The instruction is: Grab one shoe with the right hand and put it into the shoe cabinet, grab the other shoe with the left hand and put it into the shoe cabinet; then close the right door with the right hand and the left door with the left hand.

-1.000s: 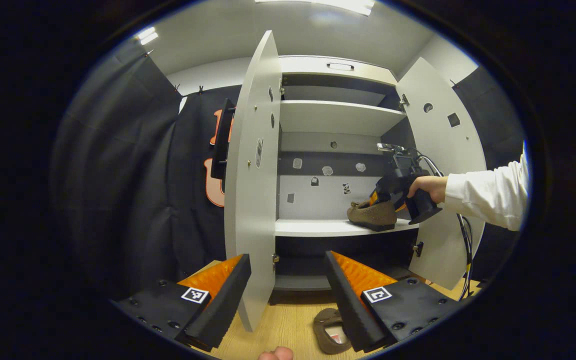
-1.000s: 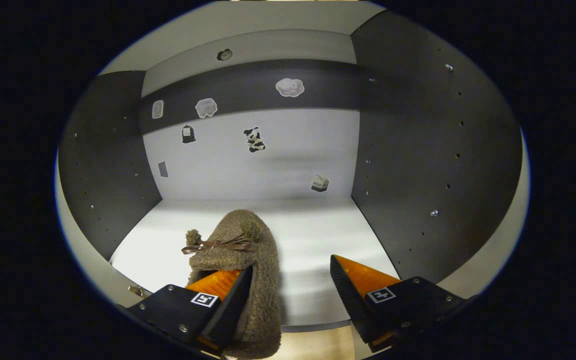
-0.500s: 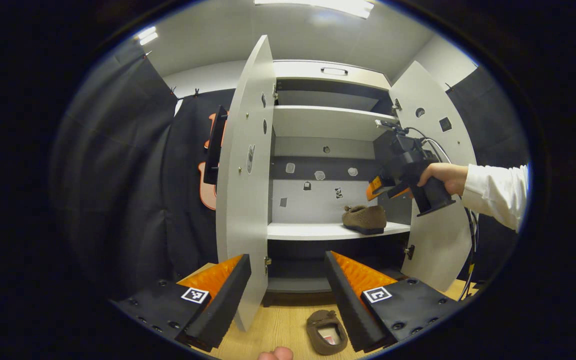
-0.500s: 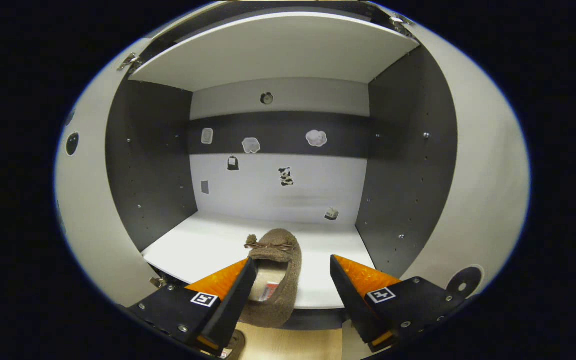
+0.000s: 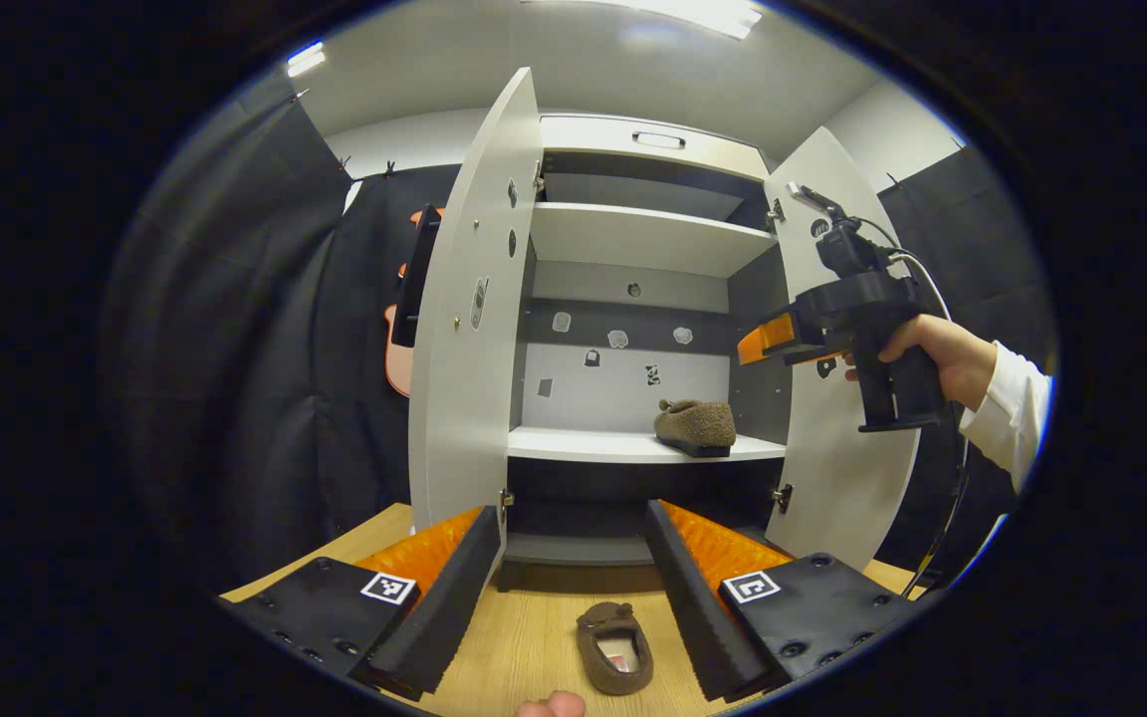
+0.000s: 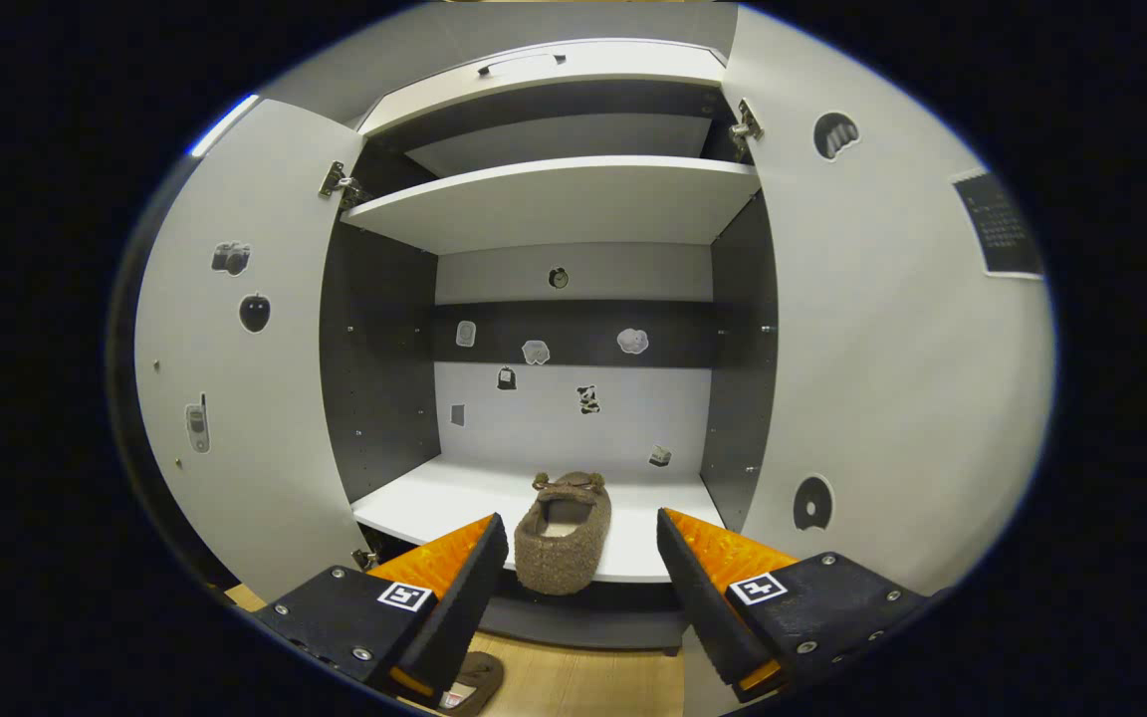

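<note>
**Second slipper on the floor, both doors ajar**

One fuzzy brown slipper (image 6: 564, 538) sits on the middle shelf (image 6: 434, 498) of the shoe cabinet (image 5: 648, 139), its heel overhanging the front edge, so a closing door could knock it off. The other slipper (image 5: 615, 647) lies on the wooden floor (image 5: 534, 637), between the left gripper (image 5: 573, 578)'s spread, empty fingers and below them. A shallow pinch on its soft rim may slip. The right gripper (image 6: 578, 583), fingers apart and empty, hovers near the right door (image 5: 842, 478); the left door (image 5: 459, 329) juts out beside the left gripper's path and could be bumped.
</note>
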### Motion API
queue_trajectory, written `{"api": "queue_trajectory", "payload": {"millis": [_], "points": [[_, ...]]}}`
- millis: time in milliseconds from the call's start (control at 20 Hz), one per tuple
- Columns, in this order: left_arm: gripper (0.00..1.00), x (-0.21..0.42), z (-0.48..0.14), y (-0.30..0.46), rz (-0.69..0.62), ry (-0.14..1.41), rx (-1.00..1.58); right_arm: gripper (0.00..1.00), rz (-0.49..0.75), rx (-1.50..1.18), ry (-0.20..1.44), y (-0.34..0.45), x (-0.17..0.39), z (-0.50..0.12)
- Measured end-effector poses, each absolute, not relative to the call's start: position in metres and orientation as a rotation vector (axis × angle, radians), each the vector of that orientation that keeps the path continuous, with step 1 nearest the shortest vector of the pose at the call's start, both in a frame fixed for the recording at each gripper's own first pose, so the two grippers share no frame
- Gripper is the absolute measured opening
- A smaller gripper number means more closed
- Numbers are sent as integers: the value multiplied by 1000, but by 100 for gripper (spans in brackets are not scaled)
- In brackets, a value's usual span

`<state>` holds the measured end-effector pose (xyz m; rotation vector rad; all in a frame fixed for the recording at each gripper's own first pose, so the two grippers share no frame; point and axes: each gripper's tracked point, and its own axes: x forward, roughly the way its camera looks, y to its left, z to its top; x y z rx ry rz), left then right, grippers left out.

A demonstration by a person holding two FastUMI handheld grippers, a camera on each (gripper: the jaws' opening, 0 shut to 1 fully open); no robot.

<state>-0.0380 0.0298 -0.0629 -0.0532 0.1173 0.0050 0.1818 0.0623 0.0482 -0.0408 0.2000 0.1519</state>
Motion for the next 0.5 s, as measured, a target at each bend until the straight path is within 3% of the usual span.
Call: {"api": "queue_trajectory", "payload": {"millis": [50,500], "points": [[99,-40,-67,28,6,132,-58,93,151,-41,181,58,167,44],[96,-54,-97,21,22,230,-45,93,130,30,158,29,49,-15]]}}
